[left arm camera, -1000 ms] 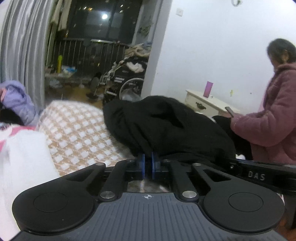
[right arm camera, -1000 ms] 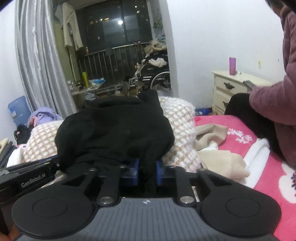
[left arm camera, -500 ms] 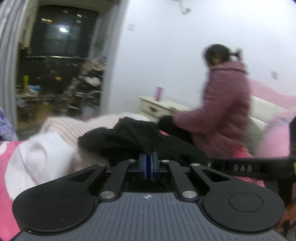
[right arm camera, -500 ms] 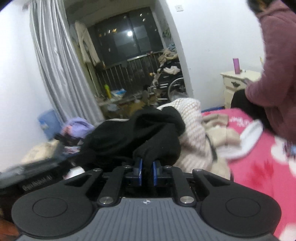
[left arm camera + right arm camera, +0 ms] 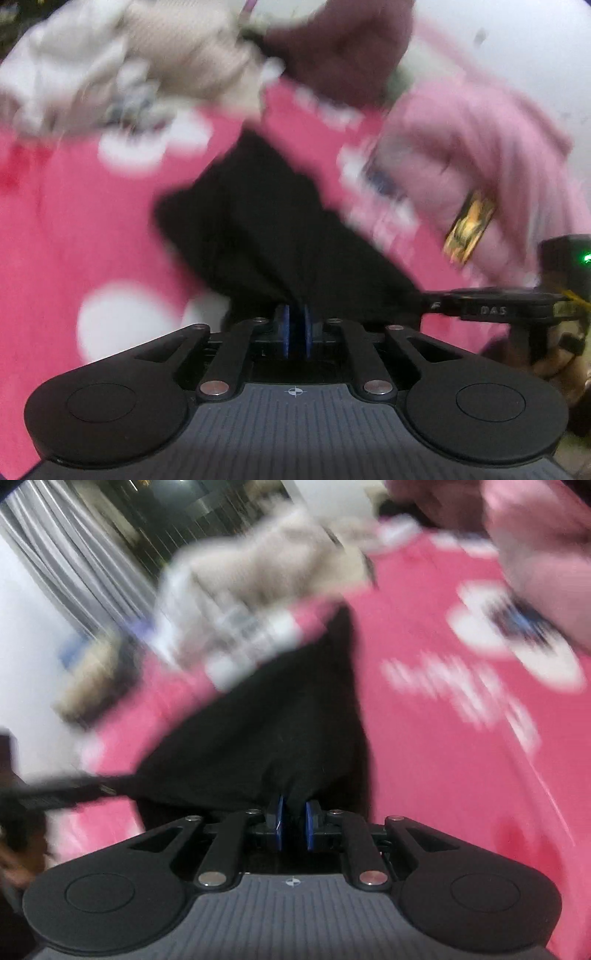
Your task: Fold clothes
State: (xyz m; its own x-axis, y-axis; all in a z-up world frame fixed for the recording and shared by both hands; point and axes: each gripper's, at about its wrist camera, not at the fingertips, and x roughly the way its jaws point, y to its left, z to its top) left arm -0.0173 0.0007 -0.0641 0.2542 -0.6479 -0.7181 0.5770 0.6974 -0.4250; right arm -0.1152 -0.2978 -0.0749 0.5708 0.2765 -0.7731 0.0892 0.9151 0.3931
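A black garment [image 5: 266, 229] stretches away from my left gripper [image 5: 295, 317], whose blue pads are shut on its near edge. In the right wrist view the same black garment [image 5: 273, 723] runs forward from my right gripper [image 5: 293, 814], also shut on a pinch of its edge. The cloth hangs over a pink bedspread [image 5: 74, 206] with white patches. Both views are blurred by motion. The other gripper's black body [image 5: 495, 306] shows at the right of the left wrist view.
A heap of beige and white clothes [image 5: 266, 576] lies at the far end of the pink bedspread [image 5: 443, 746]. A person in a maroon coat [image 5: 340, 48] sits beyond it. Pale pink bedding [image 5: 480, 140] is at the right. Grey curtains [image 5: 74, 554] hang at the left.
Both grippers have swung down from facing the room to facing the bed, carrying the black garment with them. The garment now hangs stretched out over the pink bedspread instead of bunched up.
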